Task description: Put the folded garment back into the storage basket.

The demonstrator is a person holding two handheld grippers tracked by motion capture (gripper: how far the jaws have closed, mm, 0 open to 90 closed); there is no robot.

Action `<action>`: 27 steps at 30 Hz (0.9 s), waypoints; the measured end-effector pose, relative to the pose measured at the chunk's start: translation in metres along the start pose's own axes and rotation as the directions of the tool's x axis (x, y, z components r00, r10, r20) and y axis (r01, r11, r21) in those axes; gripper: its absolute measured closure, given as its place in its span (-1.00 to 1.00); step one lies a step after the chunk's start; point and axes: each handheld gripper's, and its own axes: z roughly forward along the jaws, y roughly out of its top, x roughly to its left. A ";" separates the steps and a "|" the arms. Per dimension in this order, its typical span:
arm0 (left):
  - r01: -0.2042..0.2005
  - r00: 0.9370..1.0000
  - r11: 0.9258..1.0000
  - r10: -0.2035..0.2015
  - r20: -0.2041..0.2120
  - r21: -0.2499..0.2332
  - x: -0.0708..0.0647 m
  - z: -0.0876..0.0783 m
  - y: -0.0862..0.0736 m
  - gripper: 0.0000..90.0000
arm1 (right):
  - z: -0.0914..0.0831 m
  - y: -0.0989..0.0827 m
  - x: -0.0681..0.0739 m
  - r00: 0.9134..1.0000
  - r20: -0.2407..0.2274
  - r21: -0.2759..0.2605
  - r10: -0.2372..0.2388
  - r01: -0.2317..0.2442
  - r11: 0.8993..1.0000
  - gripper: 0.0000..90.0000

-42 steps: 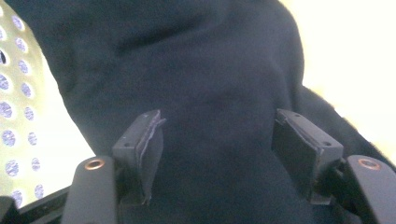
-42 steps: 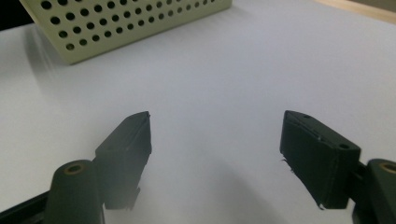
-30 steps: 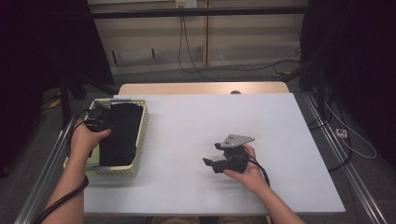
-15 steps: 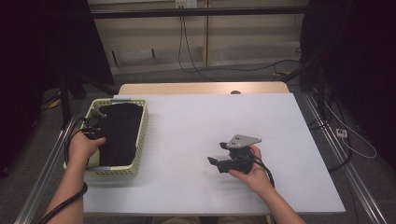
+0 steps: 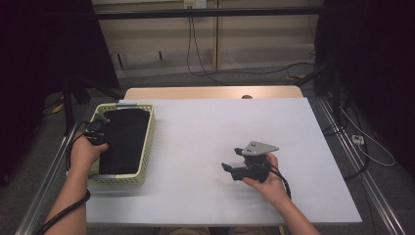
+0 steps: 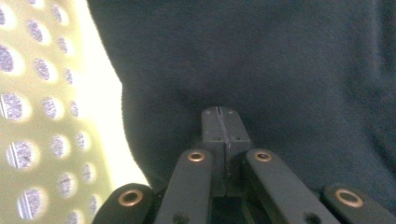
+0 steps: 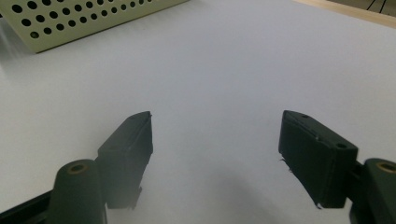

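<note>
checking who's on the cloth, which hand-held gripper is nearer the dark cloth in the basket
Left. The left hand-held gripper is in the basket, jaws shut against the dark cloth. The right hand-held gripper is open over the white table.

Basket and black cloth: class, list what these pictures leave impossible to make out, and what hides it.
- High view: the left gripper is small and dark against the black cloth, so any pinch of fabric is unreadable.
- Left gripper view: the jaws look shut, tips against the cloth; a fold between them cannot be told.
- The basket floor is covered by cloth.
</note>
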 end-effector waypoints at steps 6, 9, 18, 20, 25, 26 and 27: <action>0.044 0.999 0.999 -0.045 -0.026 -0.012 0.012 0.000 0.001 1.00 | -0.001 0.000 -0.001 1.000 0.005 -0.006 0.003 -0.003 1.000 -0.41; 0.042 0.998 0.999 -0.042 -0.039 -0.012 0.011 -0.001 0.002 1.00 | -0.001 0.001 -0.002 1.000 0.004 -0.009 0.007 -0.007 1.000 -0.41; 0.069 0.991 0.997 -0.066 0.116 -0.025 -0.002 -0.014 0.000 1.00 | 0.000 0.002 -0.004 1.000 -0.002 -0.018 0.019 -0.019 1.000 -0.41; 0.071 0.990 0.997 -0.067 0.123 -0.021 -0.007 -0.012 -0.002 1.00 | 0.000 0.002 -0.004 1.000 0.001 -0.021 0.016 -0.016 1.000 -0.40; 0.071 0.985 0.997 -0.072 0.155 0.009 -0.012 0.001 -0.008 1.00 | 0.000 0.003 -0.003 1.000 -0.004 -0.022 0.013 -0.013 1.000 -0.40; 0.082 0.984 0.997 -0.082 0.159 0.003 -0.010 0.001 -0.008 1.00 | 0.000 0.003 -0.002 1.000 -0.004 -0.022 0.011 -0.011 1.000 -0.40; 0.083 0.984 0.997 -0.082 0.156 -0.001 -0.009 0.002 -0.009 1.00 | 0.000 0.003 -0.002 1.000 -0.005 -0.021 0.012 -0.012 1.000 -0.40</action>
